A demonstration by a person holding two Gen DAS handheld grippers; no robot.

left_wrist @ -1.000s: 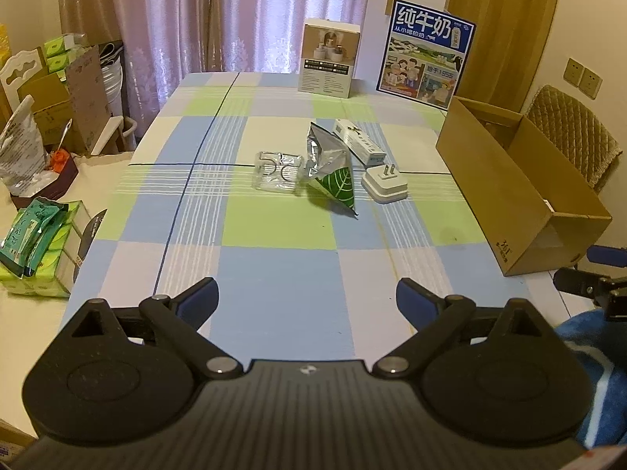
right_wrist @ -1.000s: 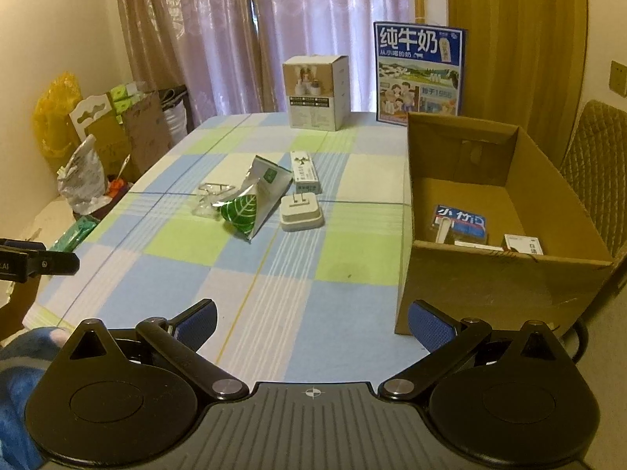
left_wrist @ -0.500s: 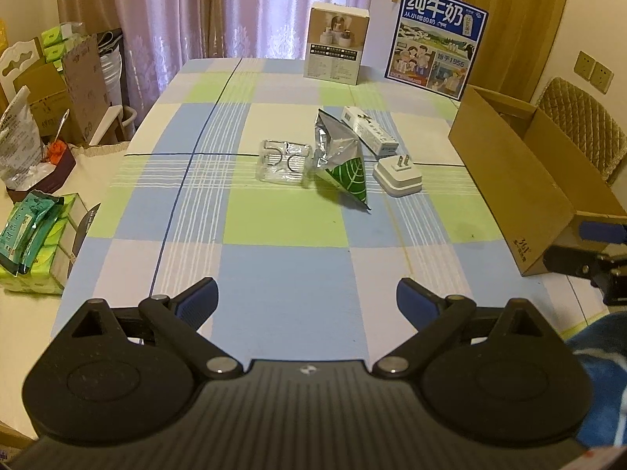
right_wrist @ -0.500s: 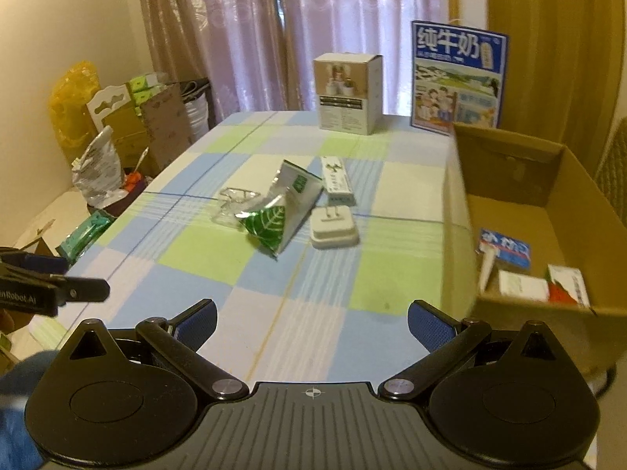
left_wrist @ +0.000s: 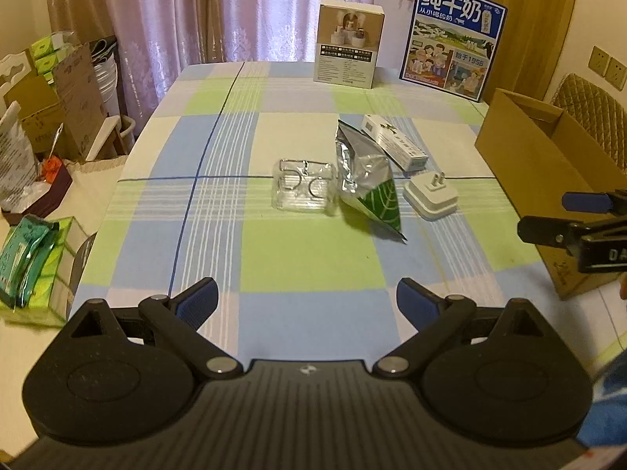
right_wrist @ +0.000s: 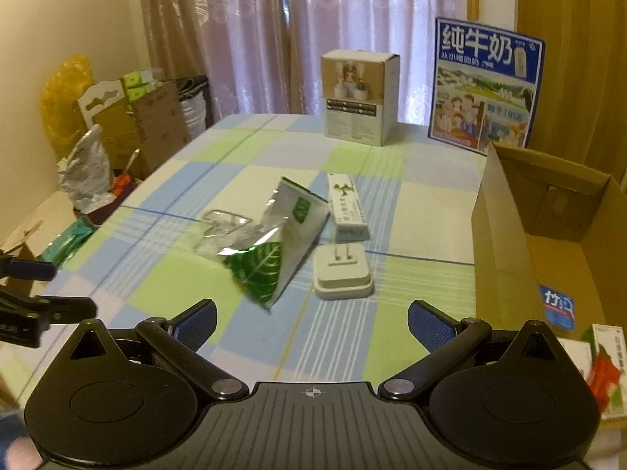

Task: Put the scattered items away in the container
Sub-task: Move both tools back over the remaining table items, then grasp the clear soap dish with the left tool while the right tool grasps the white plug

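Observation:
Four loose items lie mid-table: a clear plastic tray (left_wrist: 305, 190) (right_wrist: 222, 225), a silver-and-green foil pouch (left_wrist: 368, 184) (right_wrist: 274, 246), a white plug adapter (left_wrist: 431, 197) (right_wrist: 343, 272) and a long white carton (left_wrist: 394, 141) (right_wrist: 347, 207). The open cardboard box (left_wrist: 525, 164) (right_wrist: 505, 243) stands at the table's right edge with a few small packs inside. My left gripper (left_wrist: 307, 299) is open and empty over the near table. My right gripper (right_wrist: 312, 319) is open and empty, just short of the pouch and adapter.
A tall white product box (left_wrist: 348, 45) (right_wrist: 358, 96) and a blue milk poster (left_wrist: 452, 33) (right_wrist: 486, 86) stand at the table's far end. Boxes, bags and tissue packs (left_wrist: 27, 262) crowd the floor at left. A padded chair (left_wrist: 591, 105) sits behind the cardboard box.
Both grippers have moved forward over the table toward the items, and the right one has swung left, away from the box. Both stay open and empty.

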